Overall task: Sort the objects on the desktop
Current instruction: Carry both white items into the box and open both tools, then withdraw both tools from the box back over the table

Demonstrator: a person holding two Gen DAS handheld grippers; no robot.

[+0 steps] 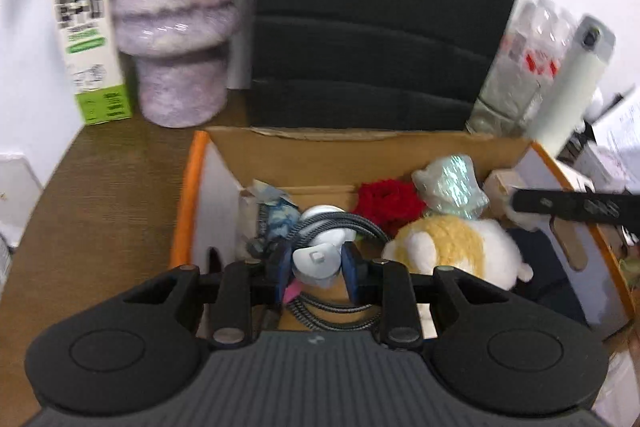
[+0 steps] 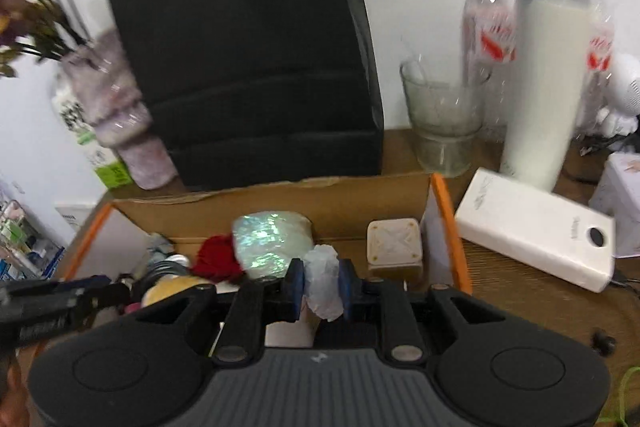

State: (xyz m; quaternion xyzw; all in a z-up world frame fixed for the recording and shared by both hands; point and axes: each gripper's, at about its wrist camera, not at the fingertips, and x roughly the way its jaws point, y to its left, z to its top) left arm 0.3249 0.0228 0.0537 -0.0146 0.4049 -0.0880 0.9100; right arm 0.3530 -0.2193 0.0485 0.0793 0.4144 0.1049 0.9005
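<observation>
An open cardboard box [image 1: 312, 137] with orange edges lies below both grippers. Inside are a yellow-and-white plush toy [image 1: 460, 247], a red woolly item [image 1: 388, 203], an iridescent packet [image 1: 452, 183], a braided grey cable [image 1: 340, 227] and a beige cube [image 2: 394, 241]. My left gripper [image 1: 316, 263] is shut on a small white plastic piece [image 1: 316, 261] above the box's near side. My right gripper [image 2: 322, 285] is shut on a crumpled translucent white wrapper [image 2: 324, 283] over the box [image 2: 280, 191]. Each gripper's dark body reaches into the other's view, at the right edge [image 1: 576, 205] and the left edge [image 2: 60, 301].
A tall black bag [image 1: 380, 15] stands behind the box. Left of it are a furry purple vase [image 1: 180, 27] and a green-and-white carton [image 1: 88, 39]. On the right stand a glass cup [image 2: 444, 119], a white bottle [image 2: 544, 87] and a white power bank [image 2: 536, 231].
</observation>
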